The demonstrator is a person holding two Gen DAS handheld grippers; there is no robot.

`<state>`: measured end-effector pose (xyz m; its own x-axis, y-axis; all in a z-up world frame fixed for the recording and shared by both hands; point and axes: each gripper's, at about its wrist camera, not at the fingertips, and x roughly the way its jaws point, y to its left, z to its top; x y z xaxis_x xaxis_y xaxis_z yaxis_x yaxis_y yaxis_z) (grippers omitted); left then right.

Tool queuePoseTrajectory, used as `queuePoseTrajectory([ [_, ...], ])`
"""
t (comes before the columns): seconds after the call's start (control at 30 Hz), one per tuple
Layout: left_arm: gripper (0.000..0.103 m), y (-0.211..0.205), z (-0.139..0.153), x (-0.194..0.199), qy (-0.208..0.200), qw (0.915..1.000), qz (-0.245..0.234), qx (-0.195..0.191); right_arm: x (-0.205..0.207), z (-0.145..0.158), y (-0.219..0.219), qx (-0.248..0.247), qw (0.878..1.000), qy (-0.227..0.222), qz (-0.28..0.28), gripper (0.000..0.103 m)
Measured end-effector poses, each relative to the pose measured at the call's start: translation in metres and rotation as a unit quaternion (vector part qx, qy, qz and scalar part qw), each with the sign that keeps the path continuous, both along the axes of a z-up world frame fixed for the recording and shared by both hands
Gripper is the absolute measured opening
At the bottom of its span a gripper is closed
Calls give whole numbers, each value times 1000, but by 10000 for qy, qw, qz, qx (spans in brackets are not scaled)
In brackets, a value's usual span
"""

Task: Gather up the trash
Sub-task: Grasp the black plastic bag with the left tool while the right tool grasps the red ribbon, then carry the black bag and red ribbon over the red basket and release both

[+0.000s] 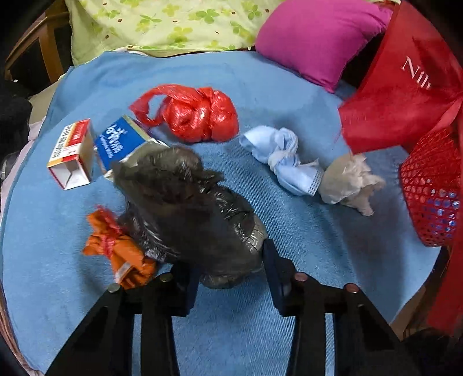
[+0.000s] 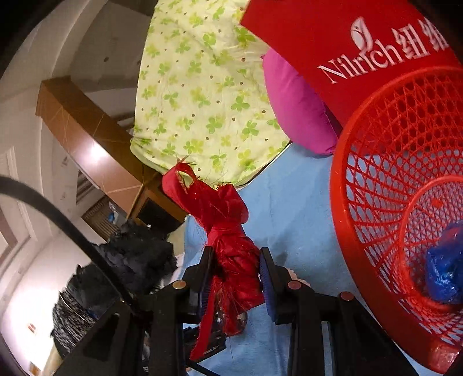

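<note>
In the left wrist view my left gripper [image 1: 228, 264] is shut on a crumpled dark plastic bag [image 1: 191, 208], held over the blue blanket [image 1: 289, 231]. Around it lie an orange wrapper [image 1: 118, 245], a red plastic bag [image 1: 196, 112], a blue box [image 1: 121, 141], a red-and-white box [image 1: 72, 153], a knotted blue face mask [image 1: 283, 159] and a crumpled tissue [image 1: 350, 182]. In the right wrist view my right gripper [image 2: 235, 266] is shut on a knotted red ribbon bundle [image 2: 231, 240], beside the red mesh basket [image 2: 376, 179], which holds a blue plastic bag [image 2: 445, 269].
A red gift bag [image 1: 405, 86] marked Nilrich and a magenta cushion [image 1: 315, 37] stand at the back right. A green floral pillow [image 1: 173, 23] lies behind the blanket. The red basket [image 1: 431, 188] shows at the left view's right edge. Wooden furniture [image 2: 86, 115] stands to the left.
</note>
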<state>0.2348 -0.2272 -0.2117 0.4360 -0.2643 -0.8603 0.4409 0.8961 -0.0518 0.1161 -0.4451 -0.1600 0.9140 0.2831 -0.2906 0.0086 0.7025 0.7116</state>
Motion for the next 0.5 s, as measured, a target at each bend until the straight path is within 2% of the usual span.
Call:
queuePoseTrajectory([
  [0.13, 30, 5, 1, -6, -43, 9998, -11, -212, -2, 3, 4, -266, 9996, -6, 83, 33],
  [0.23, 28, 13, 12, -18, -132, 9987, -163, -471, -1, 4, 8, -373, 9993, -17, 100, 33],
  [0.5, 28, 33, 68, -69, -903, 9900, -725, -811, -9, 13, 14, -583, 9979, -266, 56, 33],
])
